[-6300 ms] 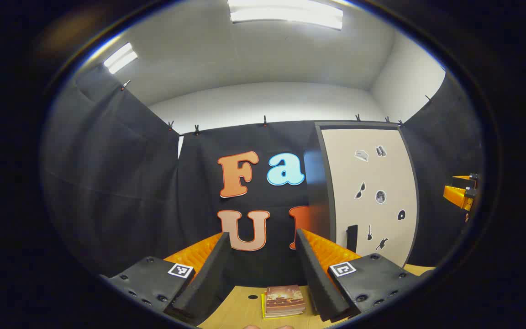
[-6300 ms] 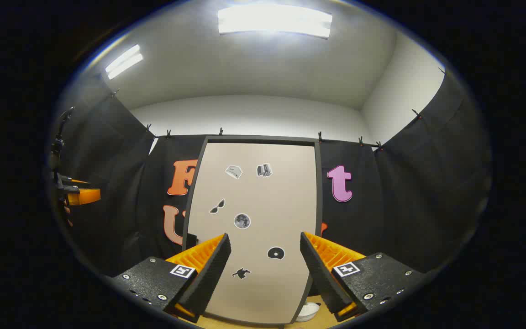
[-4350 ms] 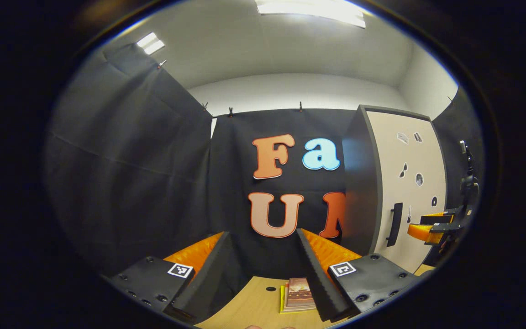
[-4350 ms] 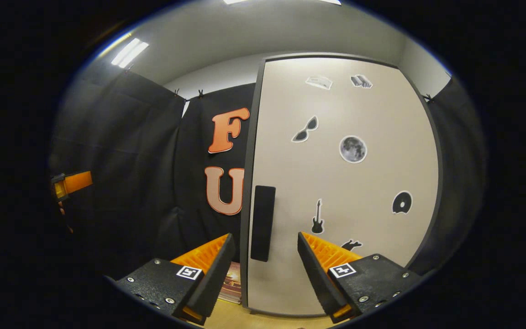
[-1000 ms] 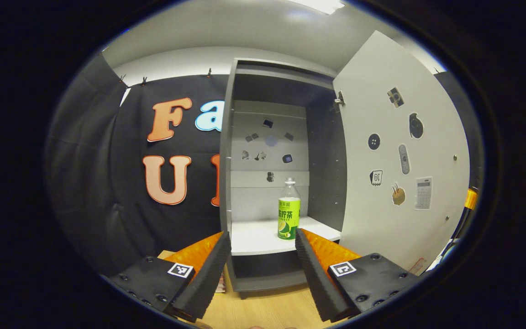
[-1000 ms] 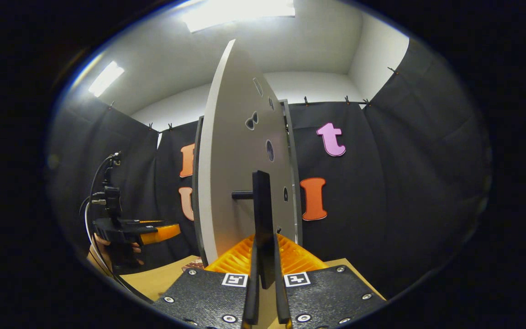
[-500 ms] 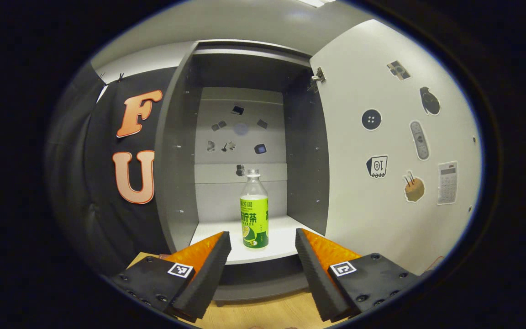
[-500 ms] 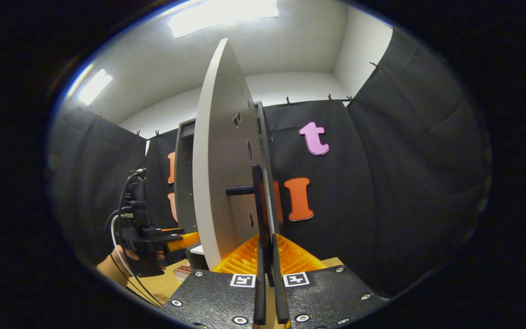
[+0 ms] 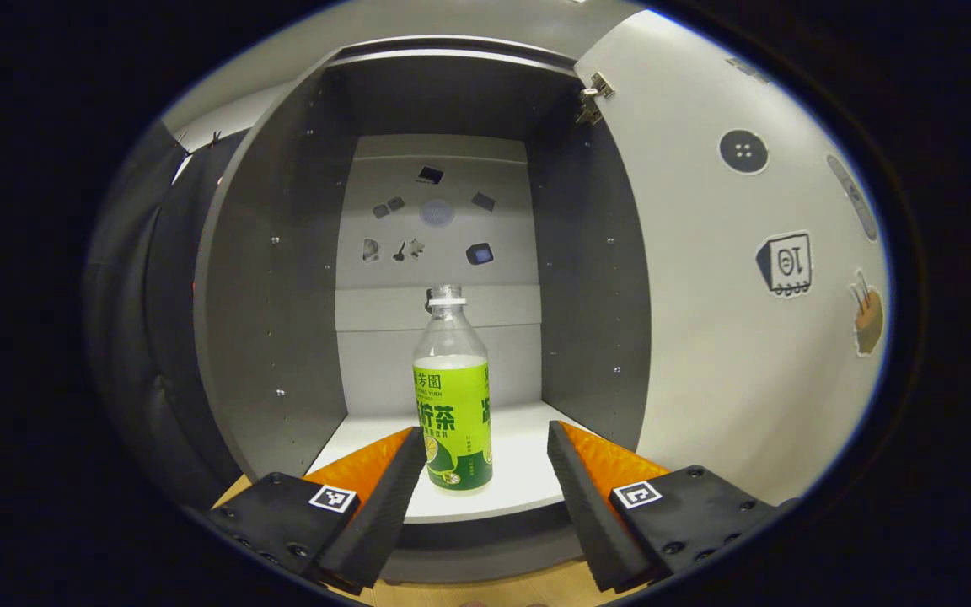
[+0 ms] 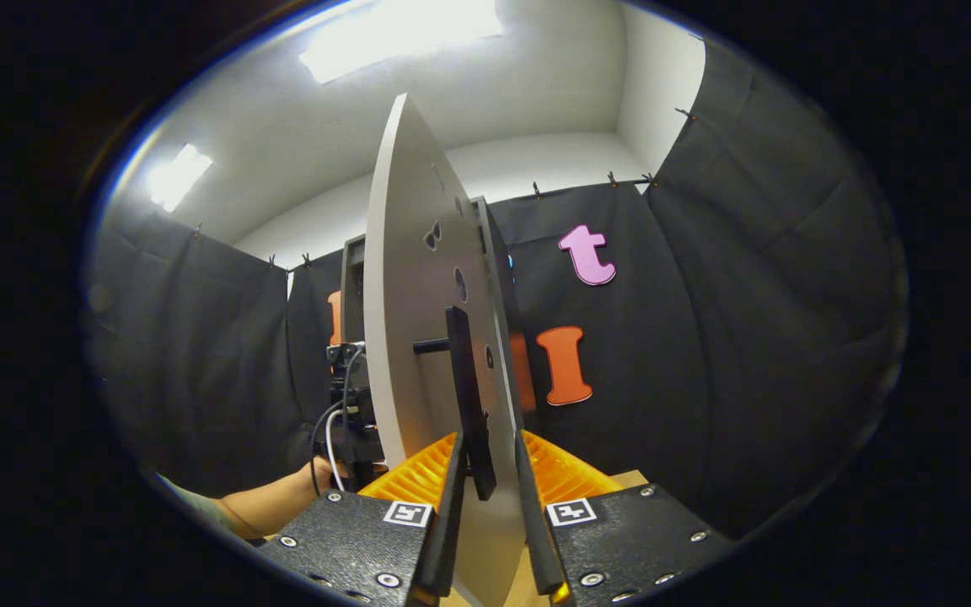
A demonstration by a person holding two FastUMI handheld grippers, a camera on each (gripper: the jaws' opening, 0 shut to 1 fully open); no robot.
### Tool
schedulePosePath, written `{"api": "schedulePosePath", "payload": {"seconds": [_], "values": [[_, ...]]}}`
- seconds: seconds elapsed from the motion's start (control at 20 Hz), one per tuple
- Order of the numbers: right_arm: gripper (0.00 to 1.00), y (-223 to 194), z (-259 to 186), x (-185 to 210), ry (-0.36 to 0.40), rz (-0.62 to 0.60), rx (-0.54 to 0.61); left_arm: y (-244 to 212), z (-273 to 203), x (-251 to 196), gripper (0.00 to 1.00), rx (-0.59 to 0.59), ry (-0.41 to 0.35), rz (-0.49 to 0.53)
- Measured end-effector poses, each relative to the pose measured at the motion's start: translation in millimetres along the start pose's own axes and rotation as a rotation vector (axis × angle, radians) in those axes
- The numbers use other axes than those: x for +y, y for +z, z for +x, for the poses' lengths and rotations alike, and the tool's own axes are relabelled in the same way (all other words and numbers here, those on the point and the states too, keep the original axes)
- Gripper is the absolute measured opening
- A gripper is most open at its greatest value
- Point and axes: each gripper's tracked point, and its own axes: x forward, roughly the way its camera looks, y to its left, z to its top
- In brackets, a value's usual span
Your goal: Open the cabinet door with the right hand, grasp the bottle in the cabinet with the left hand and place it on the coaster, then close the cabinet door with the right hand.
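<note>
Since a moment ago, left tongs (image 9: 479,472) neared bottle (image 9: 452,405); right tongs (image 10: 485,489) loosened.

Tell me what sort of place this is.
Likely a staged recording booth, not a home: black cloth walls, a lone grey cabinet holding one bottle, and sticker pictures on its open door.

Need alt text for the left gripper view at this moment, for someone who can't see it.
A bottle with a green label stands upright on the white shelf of an open grey cabinet, straight ahead of the open left gripper, whose jaws sit either side of its base without touching it. The open cabinet door, dotted with stickers, stands to the right.
</note>
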Motion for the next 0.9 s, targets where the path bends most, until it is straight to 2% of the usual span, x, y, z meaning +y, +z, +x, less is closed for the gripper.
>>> {"api": "schedulePosePath", "payload": {"seconds": [0.2,0.35,0.5,0.75,0.9], "values": [[0.41,18,-3,-55,-0.118,-0.02,-0.067,2,31,12,0.96,-0.012,0.064,0.022],[0.41,13,1,-72,-0.14,0.046,-0.05,2,49,16,0.95,-0.004,0.085,0.019],[0.47,-2,2,-94,-0.184,0.077,-0.019,3,68,23,0.94,-0.001,0.099,0.02],[0.65,-22,12,-104,-0.201,0.06,0.061,-2,93,27,0.95,0.045,0.059,-0.057],[0.74,-28,11,-102,-0.199,0.032,0.086,-5,95,32,0.87,0.066,0.059,-0.044]]}}
